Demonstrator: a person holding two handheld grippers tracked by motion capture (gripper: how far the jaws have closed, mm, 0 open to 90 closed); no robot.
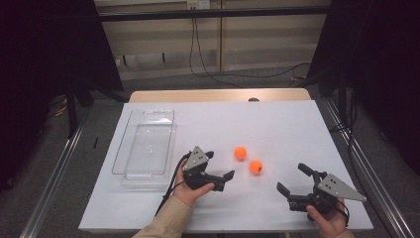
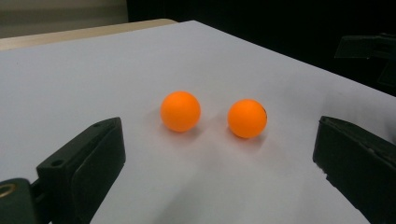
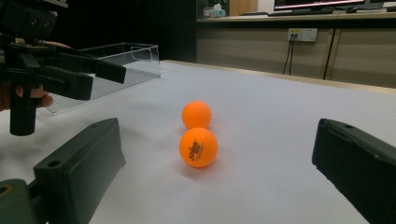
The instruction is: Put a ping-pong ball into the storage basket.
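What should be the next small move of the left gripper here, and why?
Probably ease the left gripper forward toward the nearer orange ball. Its fingers are open and empty, both balls lie untouched on the white table, and this ball sits just ahead between them, apart from the second ball.

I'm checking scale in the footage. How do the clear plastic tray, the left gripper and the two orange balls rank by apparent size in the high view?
1. clear plastic tray
2. left gripper
3. The two orange balls look alike in size.
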